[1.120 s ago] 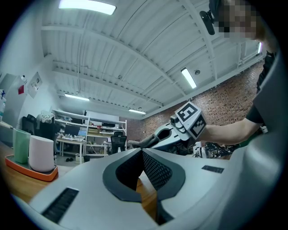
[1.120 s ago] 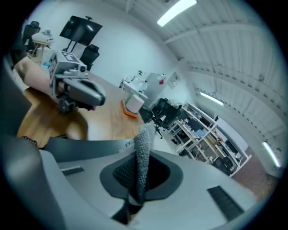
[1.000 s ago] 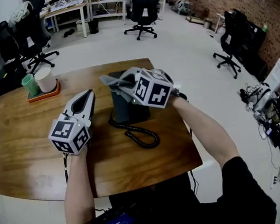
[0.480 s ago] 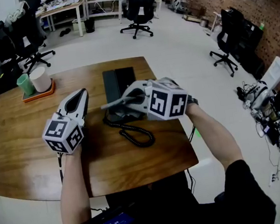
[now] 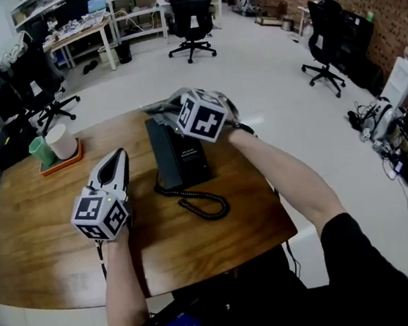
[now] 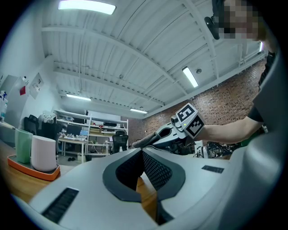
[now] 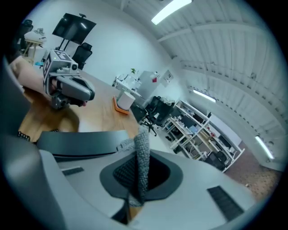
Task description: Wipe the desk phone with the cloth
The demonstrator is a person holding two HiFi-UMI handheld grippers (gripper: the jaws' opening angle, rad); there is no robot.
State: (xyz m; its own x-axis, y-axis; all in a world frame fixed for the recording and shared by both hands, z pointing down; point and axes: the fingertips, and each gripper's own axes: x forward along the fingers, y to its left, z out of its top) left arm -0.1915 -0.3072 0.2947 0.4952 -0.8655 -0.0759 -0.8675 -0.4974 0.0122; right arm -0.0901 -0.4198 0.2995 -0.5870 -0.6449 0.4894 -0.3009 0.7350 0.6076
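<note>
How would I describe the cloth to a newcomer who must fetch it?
On the wooden table, find the dark desk phone near the far edge. Over its far end, the right gripper pinches the cloth: soft, grey, knitted, unlike the hard phone and its coiled cord.

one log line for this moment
step: wipe phone | right gripper: shut on cloth, at far end of phone | left gripper: shut, empty, left of phone, over table

head view: high above, facing steeply down on the table (image 5: 44,244); most of the tabletop in frame, mid range.
left gripper view: low over the table, facing up-forward, sees right gripper (image 6: 146,140).
right gripper view: close above desk phone (image 7: 76,140), facing left gripper (image 7: 85,95).
shared: orange tray (image 5: 71,160) in all three.
</note>
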